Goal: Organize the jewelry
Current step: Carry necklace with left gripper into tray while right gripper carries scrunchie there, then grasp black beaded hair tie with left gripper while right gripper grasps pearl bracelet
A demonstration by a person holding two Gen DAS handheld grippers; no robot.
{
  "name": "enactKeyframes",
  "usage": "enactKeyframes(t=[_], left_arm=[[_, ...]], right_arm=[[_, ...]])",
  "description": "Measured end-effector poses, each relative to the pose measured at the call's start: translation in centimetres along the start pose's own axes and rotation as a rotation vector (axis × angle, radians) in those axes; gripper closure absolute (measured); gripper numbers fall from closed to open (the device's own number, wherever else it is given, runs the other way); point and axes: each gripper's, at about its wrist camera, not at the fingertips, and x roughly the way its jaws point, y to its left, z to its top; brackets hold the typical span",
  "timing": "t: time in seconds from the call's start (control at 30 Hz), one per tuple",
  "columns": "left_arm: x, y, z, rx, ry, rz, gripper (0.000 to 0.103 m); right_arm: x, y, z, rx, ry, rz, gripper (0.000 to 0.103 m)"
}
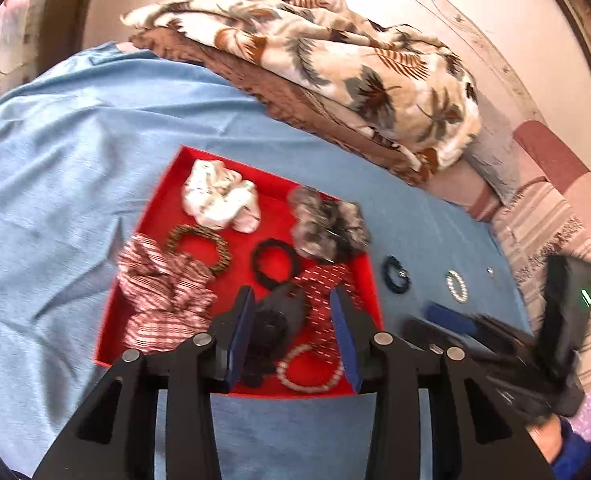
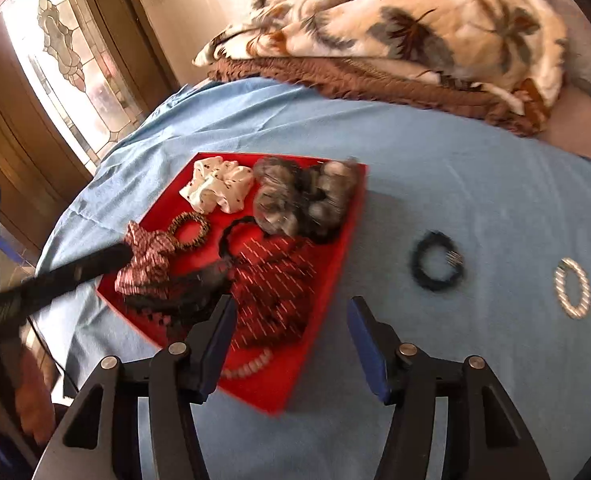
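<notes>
Left wrist view looks down from close above the near edge of the red tray (image 1: 167,200), facing the blanket (image 1: 315,52) beyond it. Right wrist view stands close off the tray's (image 2: 327,240) right near corner, angled leftward. Both share tray and blanket.

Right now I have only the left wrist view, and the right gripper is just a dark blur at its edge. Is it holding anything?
Observer: No. The right gripper is open, with nothing between its blue pads.
Operator: What is underneath it?
Observer: It hangs partly over the near corner of the red tray and partly over the blue cloth. Your view is too blurred to show that.
</notes>
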Motion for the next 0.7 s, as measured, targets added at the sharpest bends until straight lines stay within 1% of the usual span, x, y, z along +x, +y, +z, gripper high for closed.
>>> enactKeyframes(t=[0.1, 0.23, 0.33, 0.4, 0.57, 0.63, 0.7], left_arm=[[-0.1, 1.1, 0.1, -0.034, -0.023, 0.056, 0.061], [0.1, 1.9, 0.2, -0.053, -0.018, 0.080, 0.061], [0.9, 1.4, 0.0, -0.018, 0.003, 0.114, 0.061], [1.9, 0.8, -0.4, 0.016, 0.034, 0.131, 0.061], [3.8, -1.1, -1.4, 0.120, 0.073, 0.208, 0.061], [4.4, -1.2, -1.7, 0.132, 0.083, 0.269, 0.061], [4.5, -0.8, -1.6, 0.112, 0.072, 0.294, 0.061]], right_arm=[[-2.3, -1.7, -2.4, 0.020, -0.021, -0.042, 0.041], [-4.6, -4.6, -5.6, 0.053, -0.021, -0.114, 0.040], [-6.3, -7.3, -7.9, 0.109, -0.020, -0.145, 0.040], [-7.4, -9.0, -9.2, 0.152, -0.023, -0.162, 0.040], [-9.4, -11.5, -11.2, 0.225, -0.037, -0.187, 0.040], [-10.0, -11.9, -11.7, 0.239, -0.042, -0.196, 0.040], [-10.5, -12.2, -12.1, 0.253, -0.048, -0.202, 0.040]])
